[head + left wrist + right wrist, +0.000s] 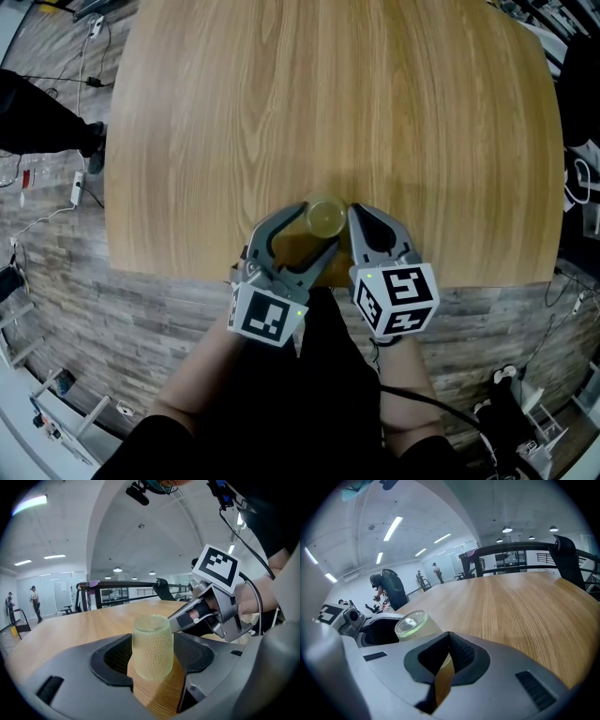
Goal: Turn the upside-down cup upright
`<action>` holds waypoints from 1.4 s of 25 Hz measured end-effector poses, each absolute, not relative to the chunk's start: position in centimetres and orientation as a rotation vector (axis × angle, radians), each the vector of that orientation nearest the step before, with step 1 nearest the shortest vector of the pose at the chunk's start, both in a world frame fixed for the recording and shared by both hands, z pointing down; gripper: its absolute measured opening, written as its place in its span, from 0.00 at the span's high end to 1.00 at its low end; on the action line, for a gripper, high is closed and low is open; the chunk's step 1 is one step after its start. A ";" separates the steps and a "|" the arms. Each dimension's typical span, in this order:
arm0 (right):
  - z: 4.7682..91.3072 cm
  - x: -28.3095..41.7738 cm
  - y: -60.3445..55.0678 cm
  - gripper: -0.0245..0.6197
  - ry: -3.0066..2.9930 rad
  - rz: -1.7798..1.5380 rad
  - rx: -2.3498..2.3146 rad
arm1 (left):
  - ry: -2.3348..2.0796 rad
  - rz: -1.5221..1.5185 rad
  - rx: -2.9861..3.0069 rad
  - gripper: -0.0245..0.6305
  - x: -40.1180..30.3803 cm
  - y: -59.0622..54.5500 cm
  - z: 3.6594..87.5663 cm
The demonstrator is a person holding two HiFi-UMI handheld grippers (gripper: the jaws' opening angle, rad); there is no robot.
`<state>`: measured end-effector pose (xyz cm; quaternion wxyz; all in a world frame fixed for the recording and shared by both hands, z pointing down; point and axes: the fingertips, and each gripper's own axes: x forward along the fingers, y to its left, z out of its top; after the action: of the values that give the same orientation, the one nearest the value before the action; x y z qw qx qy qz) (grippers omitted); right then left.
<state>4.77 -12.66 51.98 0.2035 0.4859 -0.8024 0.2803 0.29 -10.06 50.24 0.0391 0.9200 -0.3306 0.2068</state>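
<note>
Grey left claw (317, 225), right claw (356, 211) — black pads (110, 660), white marker cubes (394, 298)

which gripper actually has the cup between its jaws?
The left gripper: the upside-down cup stands between its jaws, which meet both its sides. The right gripper has its jaws shut, empty, with the cup off to one side.

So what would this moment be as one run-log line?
cup: upside down on table | left gripper: closed on cup | right gripper: shut, empty, beside cup | flip: not yet done
</note>
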 end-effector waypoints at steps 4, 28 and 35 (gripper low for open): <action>51.6 4.9 -12.6 0.94 -2.234 0.754 1.382 | -1.040 0.615 2.848 0.53 -0.2 -9.9 49.6; 26.3 1.1 -2.2 0.94 -2.513 0.292 1.523 | -1.345 0.203 2.721 0.95 -3.3 -2.6 26.7; 23.4 1.2 -2.3 0.94 -2.553 0.202 1.529 | -1.327 0.191 2.766 0.95 -2.5 -2.7 24.6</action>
<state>1.23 -2.26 23.40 0.0794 0.5109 -0.8533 0.0674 -2.55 -2.69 24.62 0.0339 0.8994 -0.4314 0.0622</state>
